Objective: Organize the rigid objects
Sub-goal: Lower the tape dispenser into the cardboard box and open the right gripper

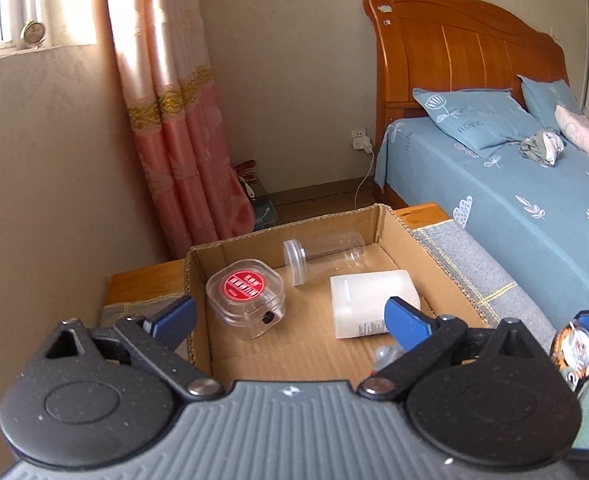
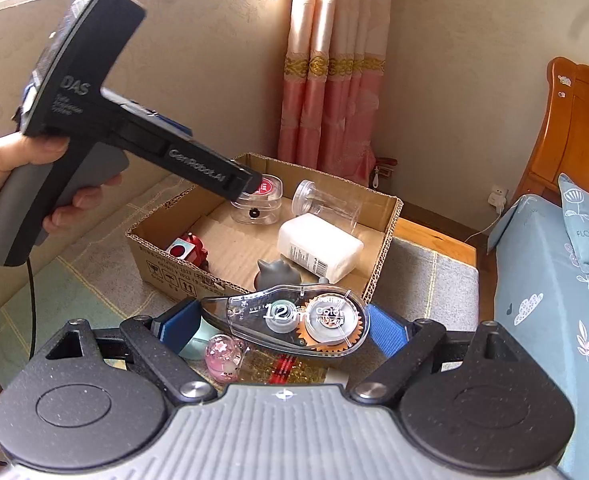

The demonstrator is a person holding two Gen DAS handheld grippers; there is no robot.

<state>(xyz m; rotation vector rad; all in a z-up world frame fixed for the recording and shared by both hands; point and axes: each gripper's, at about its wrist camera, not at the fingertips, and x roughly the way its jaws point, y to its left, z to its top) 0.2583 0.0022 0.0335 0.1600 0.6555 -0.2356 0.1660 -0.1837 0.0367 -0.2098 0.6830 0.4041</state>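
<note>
At lower centre, my right claw (image 2: pixel 284 322) pinched the light, slippery, brittle-looking correction tape (image 2: pixel 294 318) end-to-end; my left claw (image 1: pixel 290 316) was released.

The left gripper (image 1: pixel 290 312) hangs in the air with its blue fingers (image 1: pixel 174 317) spread wide and nothing between them, tilted downward; a bare hand (image 2: pixel 34 176) wraps its grey handle. The right gripper (image 2: pixel 282 326) has its fingers (image 2: pixel 386 330) closed against a tape dispenser (image 2: pixel 294 320), held flat.
</note>
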